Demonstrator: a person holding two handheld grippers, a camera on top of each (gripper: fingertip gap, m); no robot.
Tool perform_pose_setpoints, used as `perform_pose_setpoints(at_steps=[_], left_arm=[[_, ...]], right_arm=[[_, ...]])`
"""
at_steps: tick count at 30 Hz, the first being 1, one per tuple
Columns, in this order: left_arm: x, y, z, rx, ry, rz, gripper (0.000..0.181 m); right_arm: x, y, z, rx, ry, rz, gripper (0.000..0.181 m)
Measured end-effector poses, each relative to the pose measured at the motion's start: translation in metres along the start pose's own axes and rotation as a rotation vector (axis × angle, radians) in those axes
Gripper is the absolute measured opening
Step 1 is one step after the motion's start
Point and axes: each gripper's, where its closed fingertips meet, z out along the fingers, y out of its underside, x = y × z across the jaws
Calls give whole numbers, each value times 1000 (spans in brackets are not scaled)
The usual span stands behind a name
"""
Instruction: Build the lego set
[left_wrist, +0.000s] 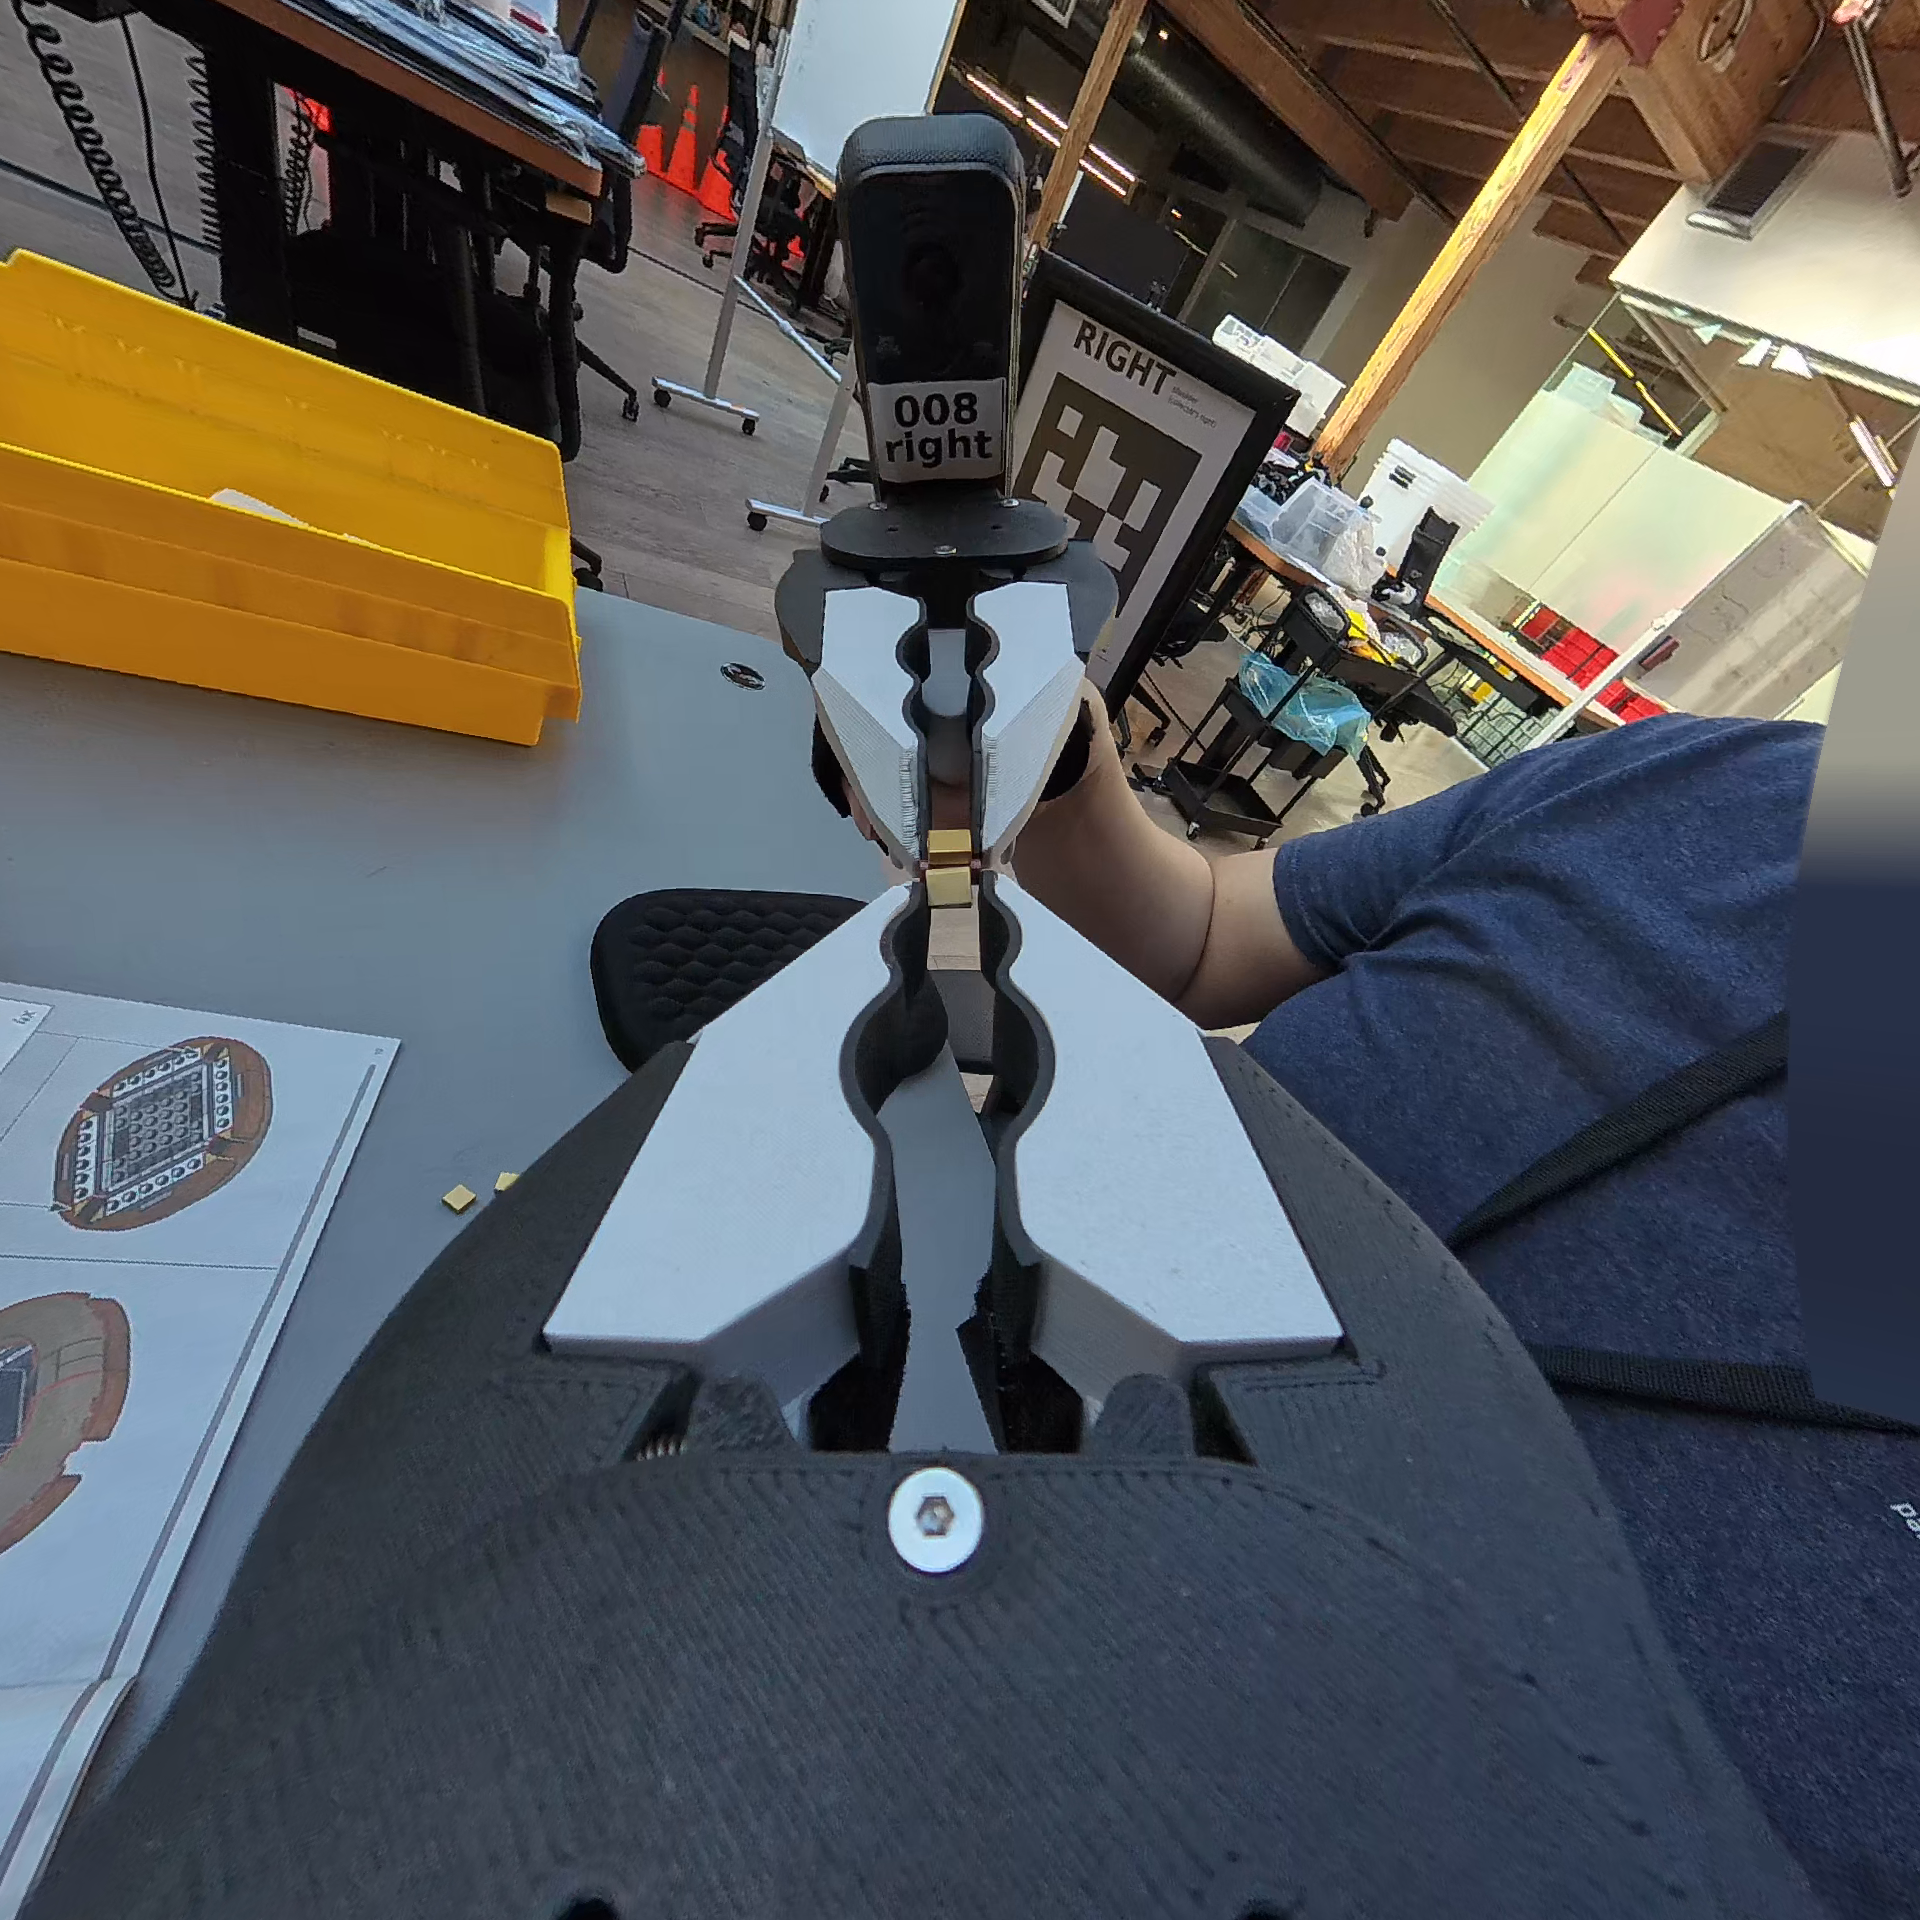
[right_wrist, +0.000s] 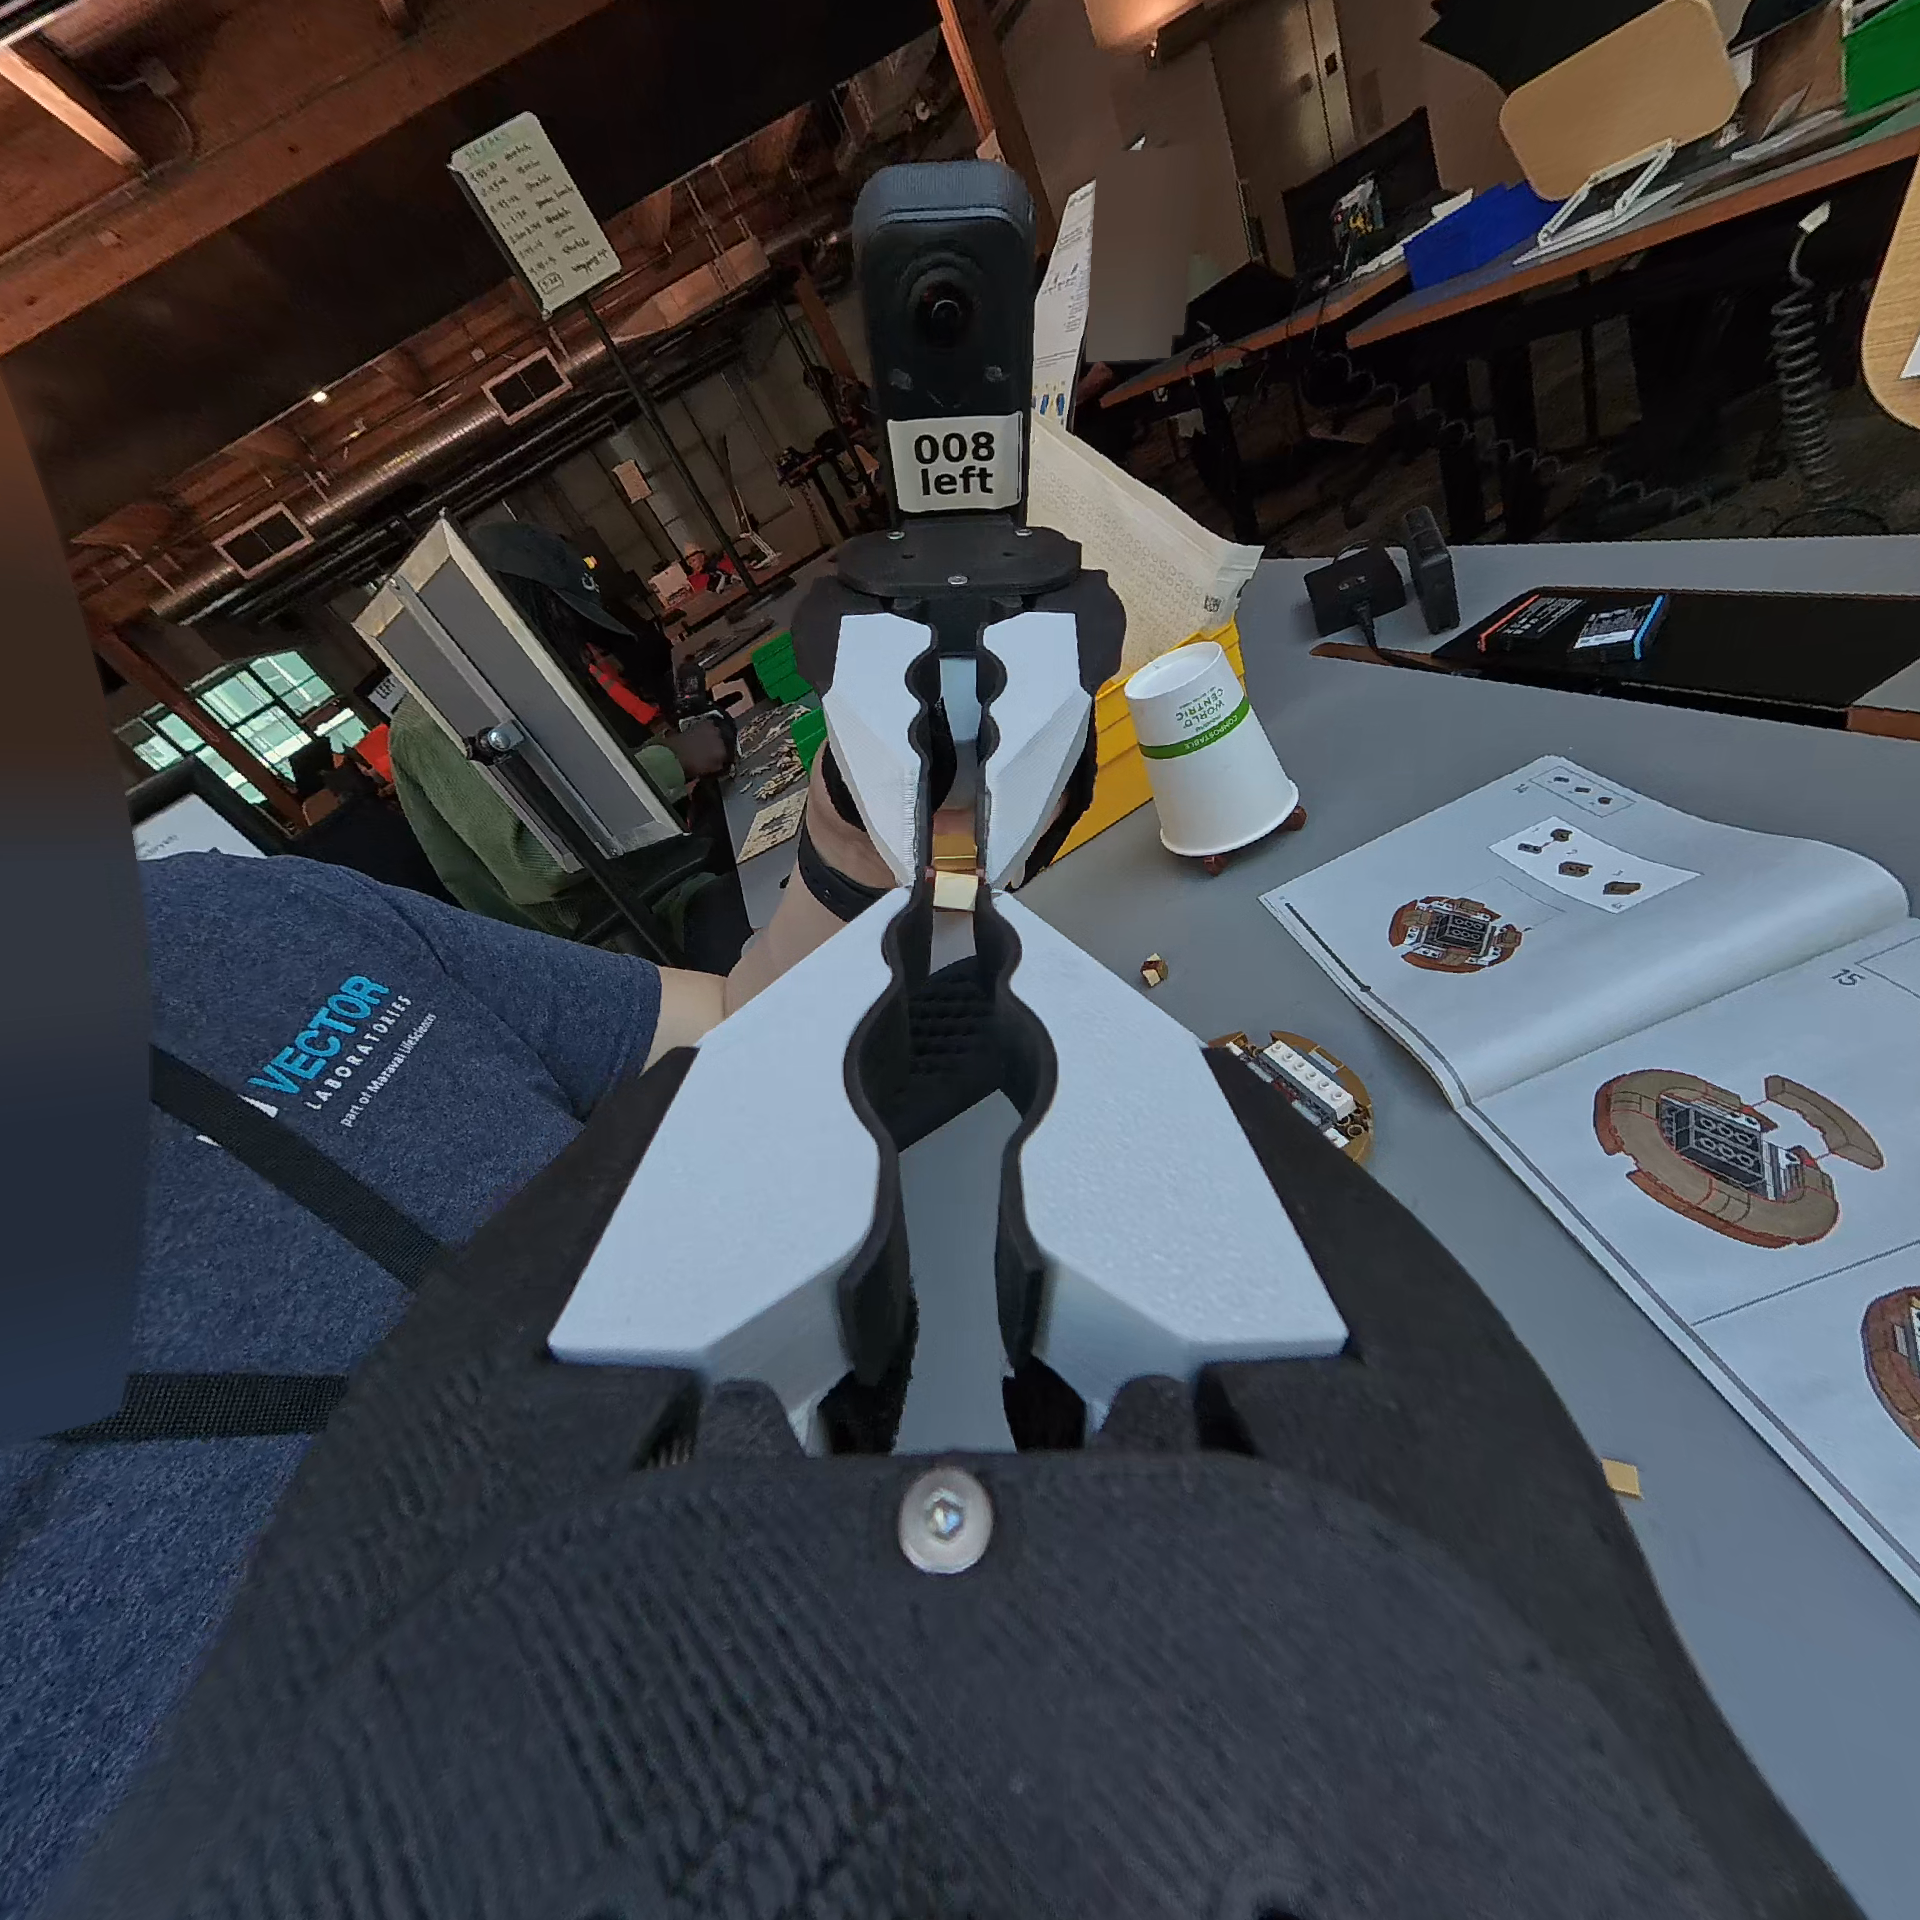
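Two small gold bricks meet tip to tip in the air above the grey surface: the left gripper has its jaws narrowed onto the near gold brick, and the right gripper, facing it head-on, has its jaws pinched on the other gold brick. To the right of the right jaws the round brown model lies on the surface beside the open instruction booklet, with an upturned paper cup beyond. Left of the left jaws lie loose gold tiles and, farther off, a yellow bin.
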Motion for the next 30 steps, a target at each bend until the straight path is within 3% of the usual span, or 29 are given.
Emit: perform_pose_setpoints(at_steps=[30], left_arm=[[3,2,5,12,96,-150,7]], right_arm=[[-5,3,-3,-75,51,-197,6]])
